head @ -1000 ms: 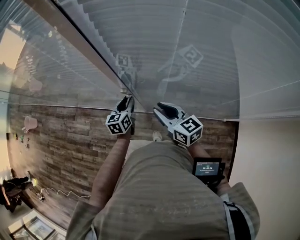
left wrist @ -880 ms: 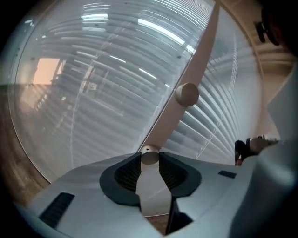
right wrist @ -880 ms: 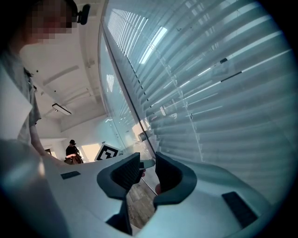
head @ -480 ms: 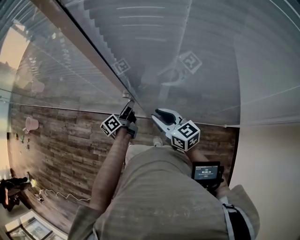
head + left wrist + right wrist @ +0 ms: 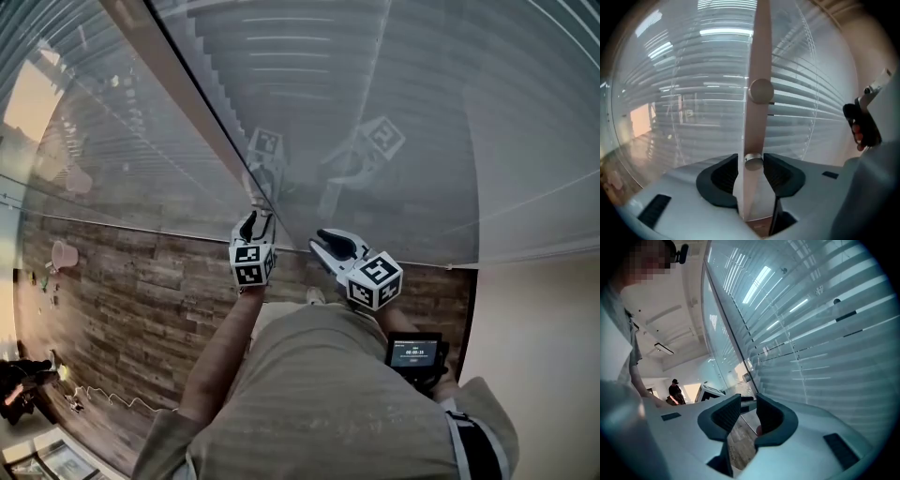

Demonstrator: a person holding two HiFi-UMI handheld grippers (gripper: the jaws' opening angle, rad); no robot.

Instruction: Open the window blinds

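Closed horizontal blinds point(image 5: 375, 94) hang behind glass, their slats point(image 5: 693, 93) filling both gripper views. A pale upright frame post point(image 5: 757, 51) carries a large round knob point(image 5: 761, 90) and, lower down, a small silver knob point(image 5: 753, 162). My left gripper point(image 5: 752, 169) has just been opening its jaws. The small knob stands between them with a thin gap beside it, so the pads do not press on it. In the head view the left gripper point(image 5: 251, 225) points at the post. My right gripper point(image 5: 324, 242) hovers open beside it, with nothing between its jaws point(image 5: 747, 416).
Wood-plank floor point(image 5: 122, 300) runs along the bottom of the window. A beige wall point(image 5: 534, 356) closes off the right side. A small screen device point(image 5: 415, 352) hangs at the person's right forearm. A distant person point(image 5: 675, 389) stands in the room behind.
The left gripper rolled about its axis, its marker cube turning to one side and then back upright, and its jaws spread wider around the small knob. The right gripper stayed almost still.
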